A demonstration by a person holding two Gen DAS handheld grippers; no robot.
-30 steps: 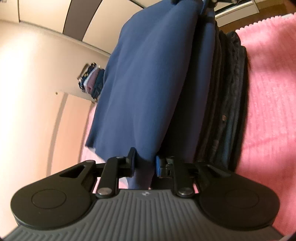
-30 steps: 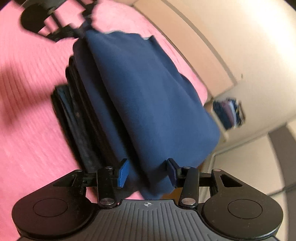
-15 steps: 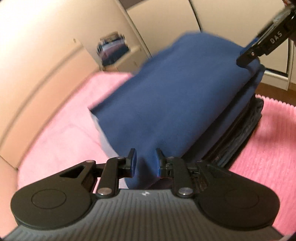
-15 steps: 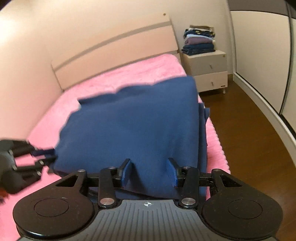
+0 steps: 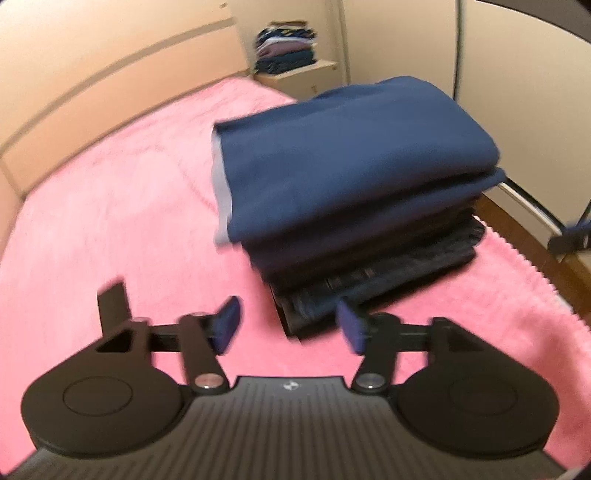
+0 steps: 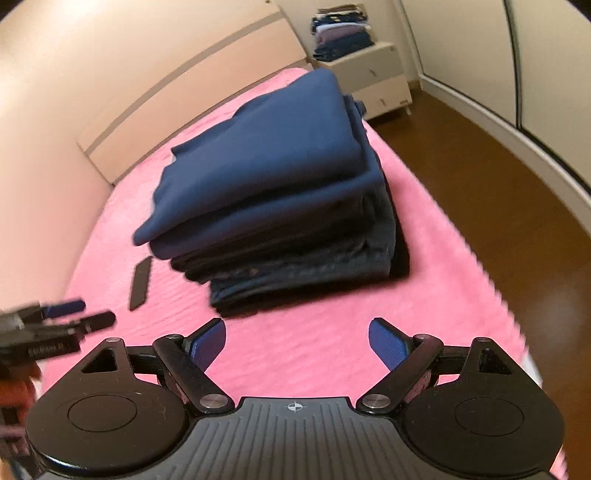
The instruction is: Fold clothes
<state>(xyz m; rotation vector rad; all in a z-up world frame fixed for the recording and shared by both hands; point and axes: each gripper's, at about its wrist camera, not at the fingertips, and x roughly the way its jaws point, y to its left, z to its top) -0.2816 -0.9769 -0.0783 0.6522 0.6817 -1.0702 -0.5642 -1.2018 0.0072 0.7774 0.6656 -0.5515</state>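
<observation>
Both grippers gape, empty, near folded stack (image 6: 273, 206)

Warm, even indoor light fills both views, with no hard glare. Motion blur softens nearly everything: the folded navy garment (image 5: 347, 147) and the dark stack under it smear at their edges, and the pink bedspread (image 5: 122, 206) loses its texture. The far pile of clothes (image 6: 341, 31) on the nightstand is indistinct. Fisheye distortion bends the headboard (image 5: 103, 77) and wardrobe doors (image 6: 546, 62), and the corners go black.
</observation>
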